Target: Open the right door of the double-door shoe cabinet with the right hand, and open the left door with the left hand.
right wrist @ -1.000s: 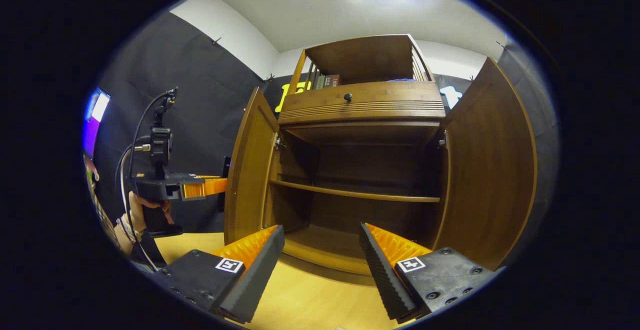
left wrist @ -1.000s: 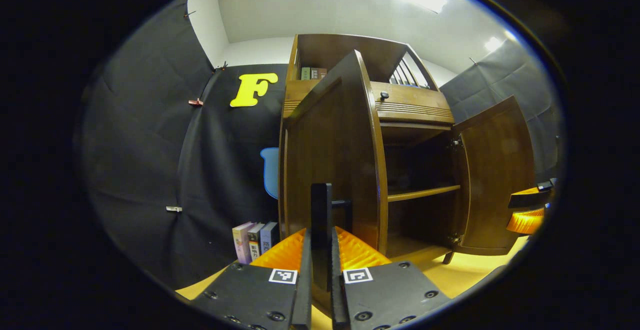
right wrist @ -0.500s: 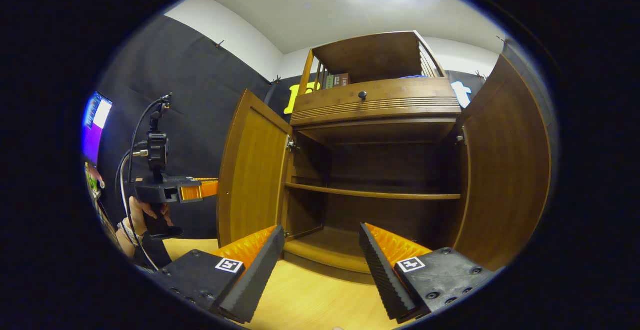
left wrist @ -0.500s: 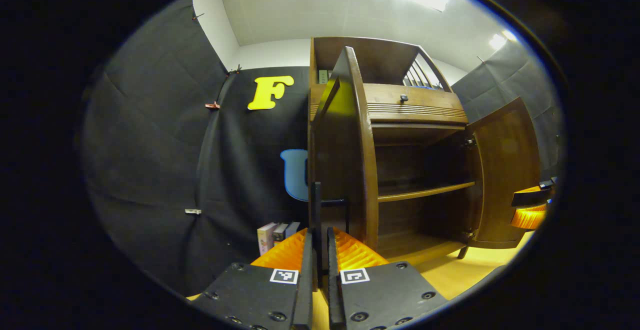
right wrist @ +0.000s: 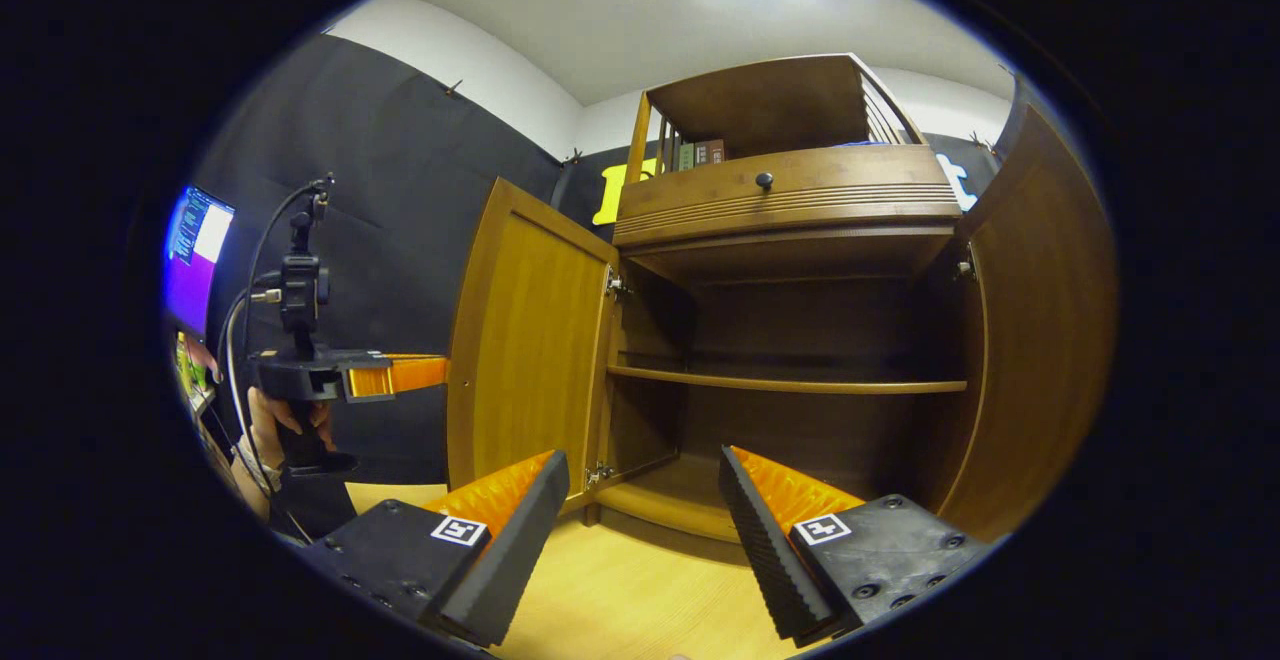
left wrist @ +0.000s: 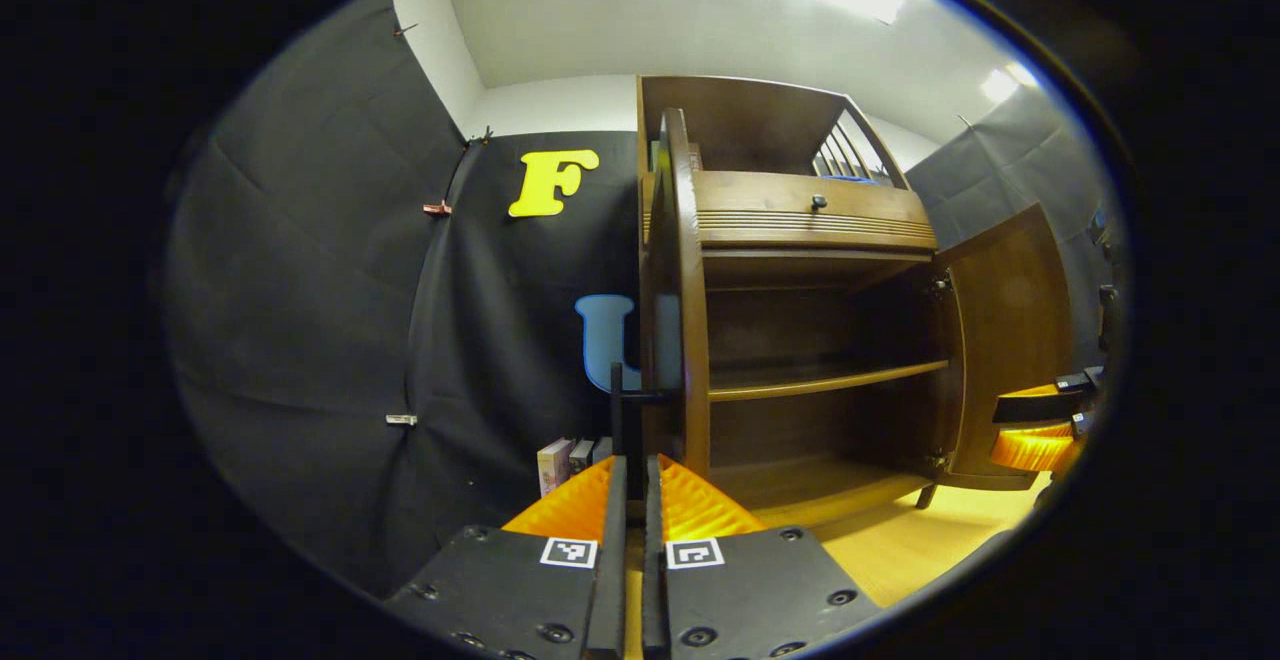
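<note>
The wooden shoe cabinet (right wrist: pixel 780 210) stands on the pale yellow floor (right wrist: pixel 640 600) against the black cloth wall, and both of its doors hang wide. In the right gripper view its inside lies bare to the eye: one shelf (right wrist: pixel 790 383) across the middle, a drawer with a small dark knob (right wrist: pixel 764 180) above, and a railed top compartment holding a few books (right wrist: pixel 700 153).

The left door (right wrist: pixel 525 340) is swung far out, its inner face turned toward the room. In the left gripper view that same door appears almost edge-on, a thin upright slab. The right door (right wrist: pixel 1040 330) stands open on the other side, close beside the right gripper's camera.

The left gripper (left wrist: pixel 629 485) has its two fingers drawn nearly together around the thin dark handle (left wrist: pixel 618 410) of the left door; the bar runs down between them, and they appear to press on it from both sides. In the right gripper view a hand (right wrist: pixel 285 425) holds this gripper out by the door's outer face.

The right gripper (right wrist: pixel 645 510) hangs low before the cabinet's open mouth, its jaws spread wide, holding nothing, apart from the right door.

A few more books (left wrist: pixel 570 460) stand on the floor beside the cabinet's left flank. A lit screen (right wrist: pixel 195 250) glows at the far left.
</note>
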